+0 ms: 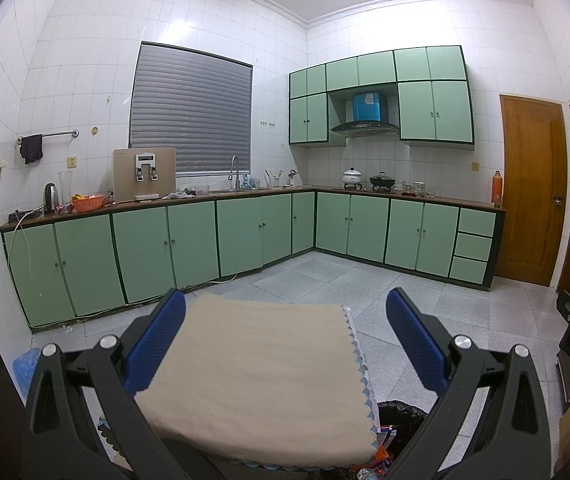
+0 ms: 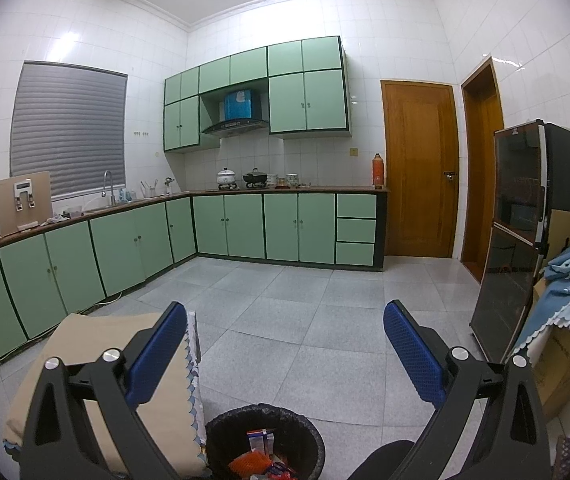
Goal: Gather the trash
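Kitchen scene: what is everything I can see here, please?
Trash bin: one, black liner, on floor, wrappers inside.
Table cloth: one, beige, on table beside bin.
Base cabinets: green, along two walls.
Wall cabinets: green, above stove.
Water dispenser: one, tan, on counter.
Kettle: one, dark, counter end.
Doors: two, wooden, far right.
Glass-front cabinet: one, black, right.
Left tool: blue pads, open, empty.
Right tool: blue pads, open, empty.

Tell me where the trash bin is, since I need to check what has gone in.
In the right wrist view the black-lined trash bin stands on the floor at bottom centre, just right of the beige-covered table, with wrappers inside.
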`<state>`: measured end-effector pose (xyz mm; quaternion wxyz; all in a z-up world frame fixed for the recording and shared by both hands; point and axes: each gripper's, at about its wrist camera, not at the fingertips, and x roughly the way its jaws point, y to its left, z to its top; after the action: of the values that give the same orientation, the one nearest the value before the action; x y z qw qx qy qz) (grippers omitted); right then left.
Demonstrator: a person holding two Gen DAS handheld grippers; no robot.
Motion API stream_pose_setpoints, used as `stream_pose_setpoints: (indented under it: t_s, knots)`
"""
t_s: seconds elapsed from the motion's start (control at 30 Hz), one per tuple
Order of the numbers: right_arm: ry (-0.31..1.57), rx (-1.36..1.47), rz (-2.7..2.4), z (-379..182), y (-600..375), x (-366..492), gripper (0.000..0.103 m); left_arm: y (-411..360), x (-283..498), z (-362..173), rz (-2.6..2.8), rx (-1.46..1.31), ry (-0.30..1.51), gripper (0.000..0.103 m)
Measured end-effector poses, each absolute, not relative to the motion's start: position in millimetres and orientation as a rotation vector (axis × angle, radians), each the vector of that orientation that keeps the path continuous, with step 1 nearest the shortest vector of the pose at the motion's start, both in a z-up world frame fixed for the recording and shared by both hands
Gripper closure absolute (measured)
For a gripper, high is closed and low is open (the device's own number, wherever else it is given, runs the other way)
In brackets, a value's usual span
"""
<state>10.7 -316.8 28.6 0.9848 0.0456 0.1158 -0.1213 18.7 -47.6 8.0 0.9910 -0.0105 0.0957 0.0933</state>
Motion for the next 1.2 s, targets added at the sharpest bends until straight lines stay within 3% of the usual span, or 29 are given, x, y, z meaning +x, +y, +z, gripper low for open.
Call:
stream_pose_setpoints:
  t_s: [1.2]
  knots:
    - [0.251, 0.088, -0.244, 13, -318, 14, 0.006, -47, 20, 0, 0.186, -0.015, 0.2, 0.006]
